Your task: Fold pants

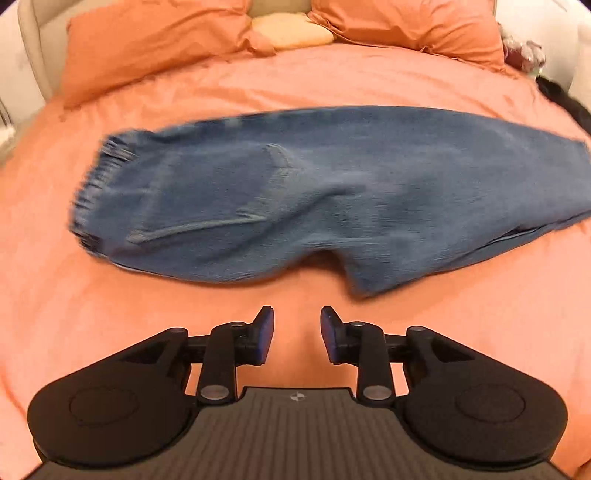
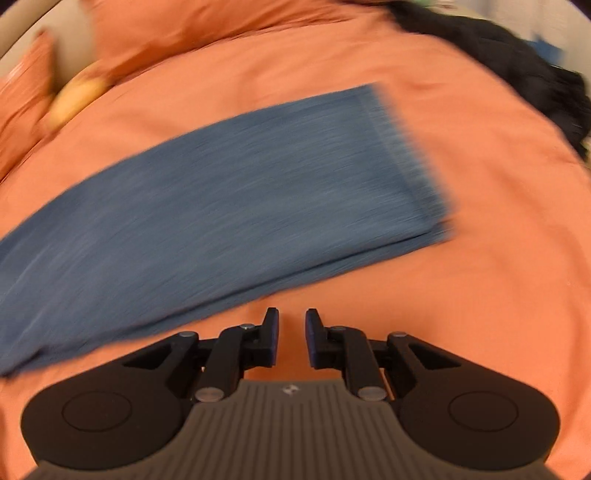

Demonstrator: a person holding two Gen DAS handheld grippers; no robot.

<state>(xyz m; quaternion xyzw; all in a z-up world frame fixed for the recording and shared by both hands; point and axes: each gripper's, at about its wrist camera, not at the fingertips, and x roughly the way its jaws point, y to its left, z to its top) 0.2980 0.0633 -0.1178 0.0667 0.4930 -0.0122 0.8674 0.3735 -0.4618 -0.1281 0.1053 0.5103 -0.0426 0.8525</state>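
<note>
Blue denim pants lie folded lengthwise, one leg stacked on the other, across an orange bedspread, seen from both of my wrist cameras. My left gripper hovers over bare bedspread just short of the seat of the pants, its fingers parted by a moderate gap and holding nothing. Ahead of those fingers and to their left sits the gathered elastic waistband; a back pocket faces up straight ahead of them, and the legs run off to their right toward the picture's edge. Beyond the pants, two orange pillows lean at the head of the bed with a pale yellow cushion between them, and a dark garment lies far to the right.

My right gripper also hangs above bare bedspread, close to the near edge of the stacked legs without touching them, its fingers set narrower than the left pair yet still apart and empty. The hem end of the legs lies ahead of these fingers and to their right; the rest of the denim stretches away to their left. The dark garment shows far ahead on the right. Both views are smeared by motion blur
</note>
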